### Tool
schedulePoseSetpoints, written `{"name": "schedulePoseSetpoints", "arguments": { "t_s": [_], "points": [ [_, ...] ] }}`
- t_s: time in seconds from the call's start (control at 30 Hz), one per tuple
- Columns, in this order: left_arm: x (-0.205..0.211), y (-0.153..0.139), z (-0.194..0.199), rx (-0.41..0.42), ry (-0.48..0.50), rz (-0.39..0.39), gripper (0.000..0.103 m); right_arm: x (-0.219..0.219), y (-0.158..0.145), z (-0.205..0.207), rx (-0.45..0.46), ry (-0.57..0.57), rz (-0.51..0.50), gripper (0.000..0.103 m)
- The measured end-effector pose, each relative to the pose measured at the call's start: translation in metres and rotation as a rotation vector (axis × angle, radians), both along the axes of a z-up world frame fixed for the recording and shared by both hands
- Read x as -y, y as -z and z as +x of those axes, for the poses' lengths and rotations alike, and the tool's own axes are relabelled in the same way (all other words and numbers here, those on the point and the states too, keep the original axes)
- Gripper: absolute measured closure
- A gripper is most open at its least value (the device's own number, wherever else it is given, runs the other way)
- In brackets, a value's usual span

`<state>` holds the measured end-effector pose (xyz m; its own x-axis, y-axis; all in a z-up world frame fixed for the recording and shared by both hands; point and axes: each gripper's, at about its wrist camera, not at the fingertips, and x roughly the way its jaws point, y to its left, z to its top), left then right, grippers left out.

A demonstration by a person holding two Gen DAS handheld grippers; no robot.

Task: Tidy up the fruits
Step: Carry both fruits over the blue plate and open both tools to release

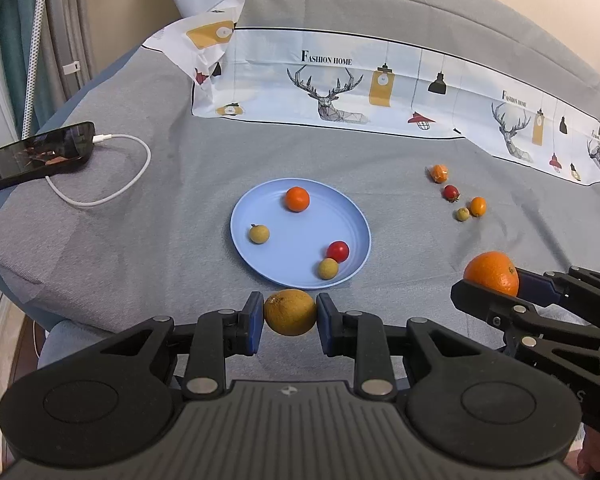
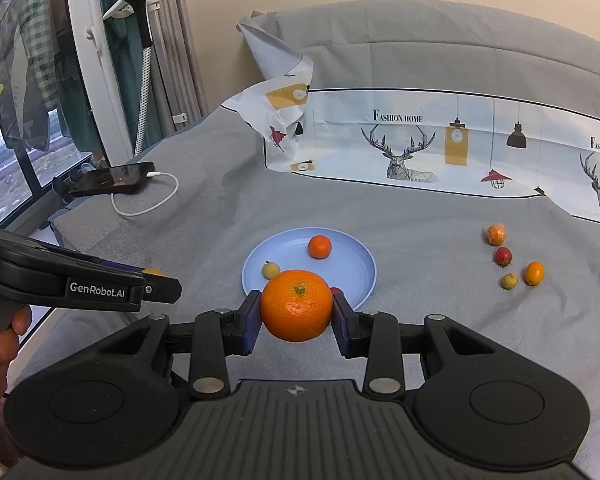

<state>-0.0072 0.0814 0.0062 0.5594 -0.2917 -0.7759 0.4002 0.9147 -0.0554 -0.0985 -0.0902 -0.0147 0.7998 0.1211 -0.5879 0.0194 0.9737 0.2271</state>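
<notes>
plate: smooth light-blue plastic, faint sheen
bed cover: grey woven cloth, matt
mandarin: pitted, slightly glossy peel
fingers: blue pads, matt black plastic links
phone: glossy black screen
cable: smooth white plastic

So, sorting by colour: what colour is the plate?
Light blue plate, clearest in the left wrist view.

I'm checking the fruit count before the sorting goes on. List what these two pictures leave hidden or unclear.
- Right wrist view: the orange in the right gripper covers most of the red tomato and the near part of the plate.
- Right wrist view: the left gripper hides nearly all of its yellowish fruit.
- Left wrist view: the phone screen is too dark to read.
</notes>
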Motion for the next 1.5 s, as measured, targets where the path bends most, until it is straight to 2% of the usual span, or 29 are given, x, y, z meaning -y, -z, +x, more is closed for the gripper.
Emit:
{"name": "schedulePoseSetpoints", "arguments": {
  "t_s": [0.37,0.6,1.07,1.5],
  "points": [
    [0.004,0.005,0.006,-0.015,-0.005,0.006,0.072,0.002,0.005,0.005,-0.02,0.004,0.016,0.065],
    [0.007,0.009,0.025,-0.023,-0.026,0.013,0.072,0.006,0.015,0.019,-0.049,0.009,0.025,0.065],
    [0.024,0.035,0.107,-0.054,-0.081,0.038,0.072,0.009,0.053,0.099,-0.112,-0.024,0.014,0.065],
    [0.062,0.094,0.185,-0.104,-0.081,0.108,0.072,0.012,0.1,0.171,-0.177,-0.054,-0.025,0.065]
  ]
}}
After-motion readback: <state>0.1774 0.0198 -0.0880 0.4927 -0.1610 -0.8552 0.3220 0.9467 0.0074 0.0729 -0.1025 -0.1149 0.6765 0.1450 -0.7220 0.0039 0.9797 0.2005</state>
